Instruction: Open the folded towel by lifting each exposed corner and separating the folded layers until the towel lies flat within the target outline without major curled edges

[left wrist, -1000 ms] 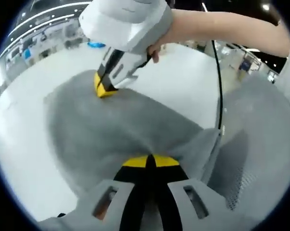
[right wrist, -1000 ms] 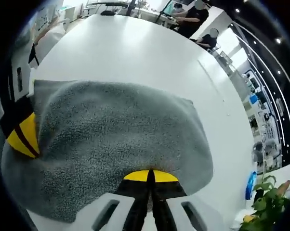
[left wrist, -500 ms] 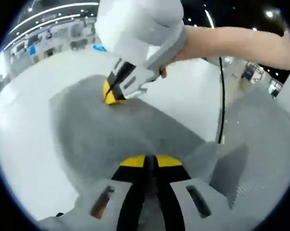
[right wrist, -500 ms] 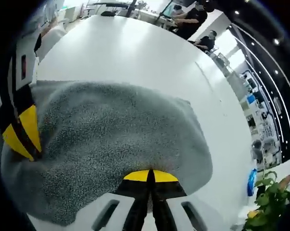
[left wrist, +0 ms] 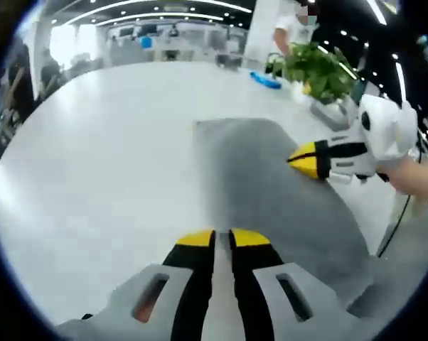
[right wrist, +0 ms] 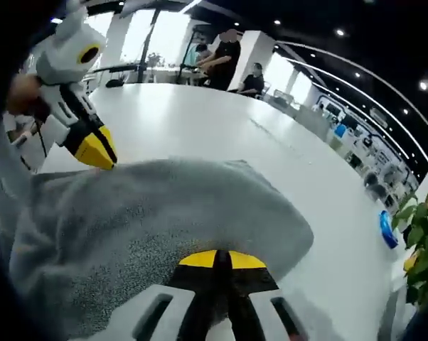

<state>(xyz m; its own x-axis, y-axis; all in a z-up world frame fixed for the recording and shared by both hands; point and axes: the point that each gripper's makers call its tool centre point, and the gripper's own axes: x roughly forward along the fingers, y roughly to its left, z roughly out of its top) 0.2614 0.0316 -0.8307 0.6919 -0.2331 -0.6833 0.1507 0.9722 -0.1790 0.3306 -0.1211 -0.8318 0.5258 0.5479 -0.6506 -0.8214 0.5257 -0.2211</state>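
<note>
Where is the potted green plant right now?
In the left gripper view the plant stands at the table's far edge, upper right, beyond the grey towel and beside a blue object.

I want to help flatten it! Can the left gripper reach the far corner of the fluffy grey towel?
Probably yes. The left gripper sits at the fluffy grey towel, and bare white table leaves the way to the far corner free.

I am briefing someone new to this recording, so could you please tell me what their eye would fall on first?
A soft grey terry towel spreads over the glossy white table, rumpled in the right gripper view. The yellow-tipped right gripper rests on its near edge, jaws together, while the left gripper sits at its far edge. A leafy green potted plant stands at the table's far side.
</note>
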